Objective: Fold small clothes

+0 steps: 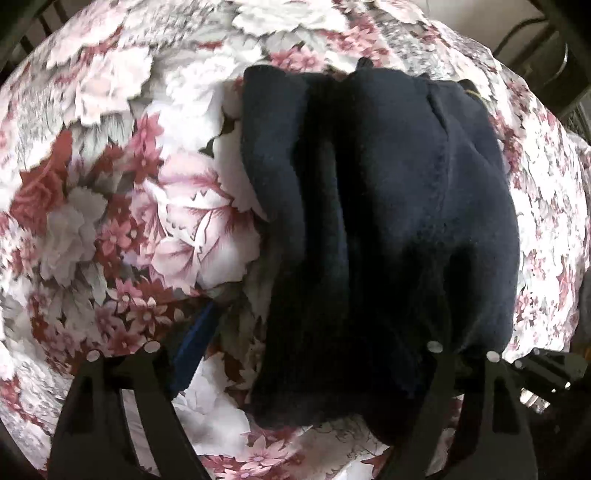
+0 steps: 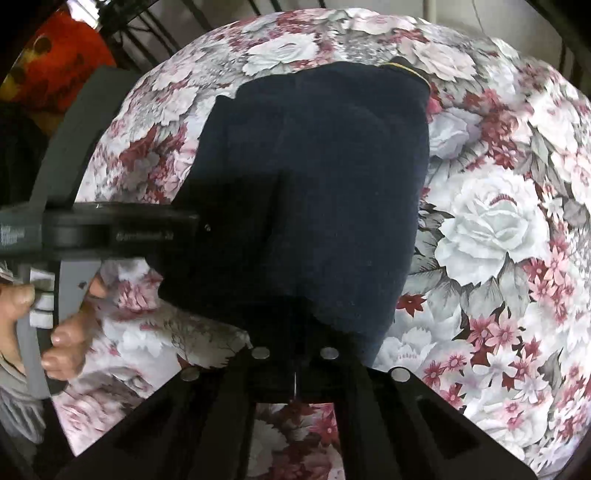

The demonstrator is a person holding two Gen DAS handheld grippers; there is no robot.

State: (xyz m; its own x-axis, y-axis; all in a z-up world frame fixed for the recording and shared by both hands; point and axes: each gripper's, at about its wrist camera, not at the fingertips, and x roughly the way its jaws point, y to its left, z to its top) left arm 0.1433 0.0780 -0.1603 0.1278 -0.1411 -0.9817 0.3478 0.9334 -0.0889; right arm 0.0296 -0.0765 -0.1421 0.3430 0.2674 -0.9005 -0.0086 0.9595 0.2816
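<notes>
Where floral cloth point(image 2: 487, 229) shows, soft navy fleece garment point(image 2: 314, 192), bunched w/ folds.

A floral cloth point(image 2: 491, 229) fills nearly everything here — big white roses, pink and dark red blossoms, grey leaves, lit brightly enough to wash out in patches. Past its far edge, a pale wall point(image 1: 476, 22) with a dark cable point(image 1: 517, 31) looping across it. Dark bars point(image 2: 147, 26) stand beyond the cloth in the right wrist view, and off in the corner — something orange point(image 2: 59, 62) with dark spots.
</notes>
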